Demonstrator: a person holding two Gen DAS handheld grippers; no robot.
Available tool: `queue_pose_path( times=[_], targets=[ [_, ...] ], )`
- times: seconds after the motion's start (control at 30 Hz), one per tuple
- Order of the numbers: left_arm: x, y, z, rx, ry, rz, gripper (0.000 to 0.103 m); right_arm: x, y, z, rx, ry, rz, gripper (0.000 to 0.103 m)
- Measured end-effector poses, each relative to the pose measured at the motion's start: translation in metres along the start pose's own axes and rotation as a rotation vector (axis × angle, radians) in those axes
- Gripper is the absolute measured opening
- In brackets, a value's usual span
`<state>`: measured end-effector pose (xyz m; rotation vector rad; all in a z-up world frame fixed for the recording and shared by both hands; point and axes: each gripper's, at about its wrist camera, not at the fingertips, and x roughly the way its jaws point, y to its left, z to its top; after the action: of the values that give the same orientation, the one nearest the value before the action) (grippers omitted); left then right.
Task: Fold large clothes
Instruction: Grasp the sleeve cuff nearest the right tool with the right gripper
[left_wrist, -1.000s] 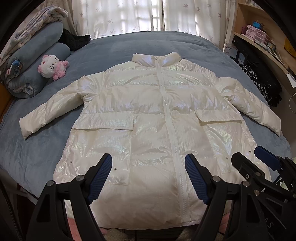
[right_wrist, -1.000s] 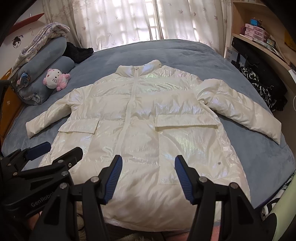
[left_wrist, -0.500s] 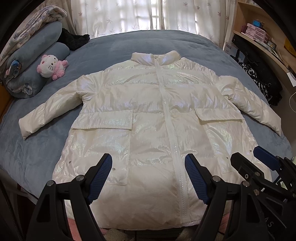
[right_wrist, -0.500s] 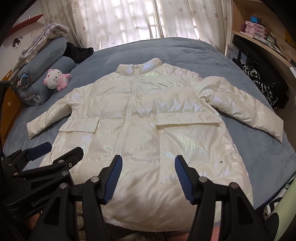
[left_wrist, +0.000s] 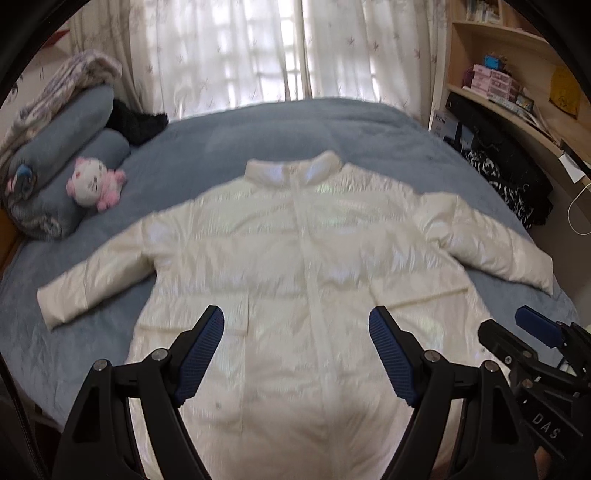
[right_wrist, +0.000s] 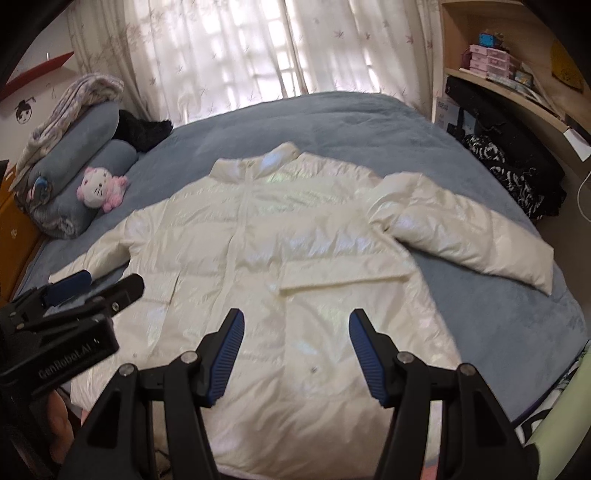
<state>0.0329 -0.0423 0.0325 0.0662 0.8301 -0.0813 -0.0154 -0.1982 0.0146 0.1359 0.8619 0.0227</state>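
A shiny white puffer jacket (left_wrist: 295, 266) (right_wrist: 280, 258) lies flat and zipped on the blue bed, collar at the far side, both sleeves spread out, hem at the near edge. My left gripper (left_wrist: 295, 343) hovers open above the lower front of the jacket, nothing between its blue pads. To its right in the same view stands the other gripper (left_wrist: 532, 332). My right gripper (right_wrist: 295, 347) hangs open over the jacket's right pocket area, also empty. The left gripper's fingers (right_wrist: 74, 288) show at the left edge of the right wrist view.
The blue bedspread (left_wrist: 332, 129) (right_wrist: 332, 118) fills the room's middle. Rolled blue bedding (left_wrist: 66, 158) and a pink-and-white plush toy (left_wrist: 94, 181) (right_wrist: 101, 188) sit at the far left. Wooden shelves (left_wrist: 517, 96) with dark bags stand at the right. Curtains hang behind.
Both cameras have risen and tilted up: the jacket sits lower in each view and more curtain and shelving show. Both grippers kept the same opening. The jacket has not moved.
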Motion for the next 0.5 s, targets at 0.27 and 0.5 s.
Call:
queue_pose_path(
  times=[0.27,0.5],
  targets=[
    [-0.005,-0.028,0.042,0.068,-0.131,-0.041,0.08,-0.018,-0.04,0.041,0.023,-0.079,-0.008,0.059],
    [0.002,-0.062,0.081,0.127,-0.206,-0.132,0.08,-0.027,-0.107,0.084,0.098,-0.144,-0.079,0.059]
  ],
)
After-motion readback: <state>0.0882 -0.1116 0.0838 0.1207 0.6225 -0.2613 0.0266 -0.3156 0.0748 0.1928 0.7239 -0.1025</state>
